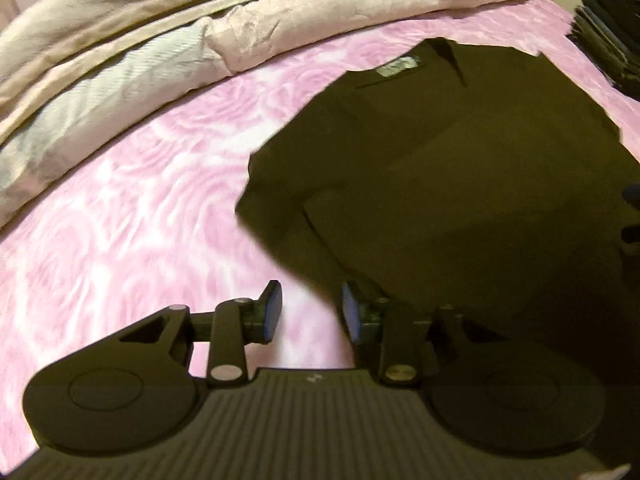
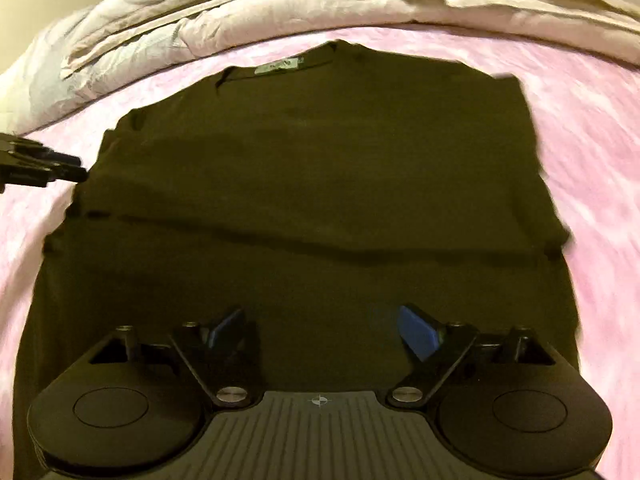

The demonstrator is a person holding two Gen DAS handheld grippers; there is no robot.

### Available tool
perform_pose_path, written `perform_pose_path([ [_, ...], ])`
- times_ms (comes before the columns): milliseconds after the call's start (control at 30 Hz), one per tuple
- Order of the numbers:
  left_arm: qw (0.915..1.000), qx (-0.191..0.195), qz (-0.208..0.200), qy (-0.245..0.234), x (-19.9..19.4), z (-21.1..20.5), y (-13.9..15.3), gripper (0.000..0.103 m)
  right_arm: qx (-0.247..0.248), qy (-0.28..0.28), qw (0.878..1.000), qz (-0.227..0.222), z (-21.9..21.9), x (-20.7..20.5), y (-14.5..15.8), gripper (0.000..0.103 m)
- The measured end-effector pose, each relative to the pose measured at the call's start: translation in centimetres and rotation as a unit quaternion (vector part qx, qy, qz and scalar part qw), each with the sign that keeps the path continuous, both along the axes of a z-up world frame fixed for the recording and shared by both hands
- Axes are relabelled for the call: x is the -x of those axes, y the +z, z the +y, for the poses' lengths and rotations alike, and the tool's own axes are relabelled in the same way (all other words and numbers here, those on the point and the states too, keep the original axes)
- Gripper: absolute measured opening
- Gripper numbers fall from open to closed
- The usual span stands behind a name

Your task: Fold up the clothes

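- Shirt (image 2: pixel 312 184) is lying flat on the pink rose-patterned bedsheet (image 1: pixel 132 208), collar and label (image 2: pixel 279 65) pointing away from you toward the heap of pale blankets (image 1: pixel 120 40) at the far side of the bed.
- It is looking partly folded already: a soft crease is running across its middle in the right wrist view, and the side edges are sitting straight, as if tucked in, so you are probably working toward the next fold.
- You are holding the left gripper (image 1: pixel 310 312) at the shirt's left edge, tilted down at the bed. Its fingers are standing a little apart, and only bare sheet is showing between the blue pads (image 1: pixel 273 312); nothing is being pinched. One finger is sitting over the sheet, the other against the dark cloth, which suits sliding onto the hem.
- In the right wrist view that same tool is appearing as a dark tip at the shirt's left side.
- You are hovering the right gripper (image 2: pixel 324 330) over the near part of the shirt with its fingers spread wide and holding nothing; the cloth is lying beneath them, untouched as far as you can tell.
- Motion blur is softening both views, so the exact hem line is hard to place.
- A dark stack (image 1: pixel 608 20) is sitting at the far right of the bed; what it is, you cannot tell.
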State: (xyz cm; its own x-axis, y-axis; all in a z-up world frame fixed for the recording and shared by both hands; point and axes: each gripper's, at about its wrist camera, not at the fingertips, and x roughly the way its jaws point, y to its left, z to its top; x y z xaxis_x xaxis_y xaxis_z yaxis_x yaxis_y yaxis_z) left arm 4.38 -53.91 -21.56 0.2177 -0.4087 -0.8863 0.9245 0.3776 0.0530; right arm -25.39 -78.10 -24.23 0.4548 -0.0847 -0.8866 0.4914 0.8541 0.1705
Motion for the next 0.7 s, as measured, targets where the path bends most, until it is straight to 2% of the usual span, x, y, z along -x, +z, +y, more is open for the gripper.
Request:
perform_pose_path([
  [167,0.9996,-0.008,0.017,-0.022,8.9,5.1,1.4,0.028,0.009,0.036,0.998,0.049,3.6,5.5,-0.1,0.090],
  [233,0.9989,-0.021,0.029,-0.030,12.9,7.0,1.2,0.029,0.004,0.051,0.996,0.070,4.8,7.5,-0.3,0.097],
  [300,0.9978,-0.036,0.039,-0.039,16.7,8.6,0.8,0.029,-0.006,0.055,0.995,0.089,6.0,9.3,-0.5,0.098],
  [400,0.9944,-0.055,0.048,-0.076,22.2,10.8,-0.1,0.032,-0.005,0.057,0.994,0.095,7.7,11.7,-0.5,0.099],
  [533,0.9836,-0.074,0.019,-0.163,28.2,14.2,-0.7,0.037,0.007,0.042,0.994,0.102,10.0,14.4,-0.5,0.102],
  [633,0.9727,-0.063,-0.018,-0.223,31.2,17.4,-0.3,0.040,0.020,0.011,0.995,0.093,12.3,15.9,0.2,0.102],
  [700,0.9622,-0.052,-0.042,-0.264,33.2,19.8,0.0,0.043,0.028,-0.008,0.997,0.077,13.9,16.8,0.9,0.102],
])
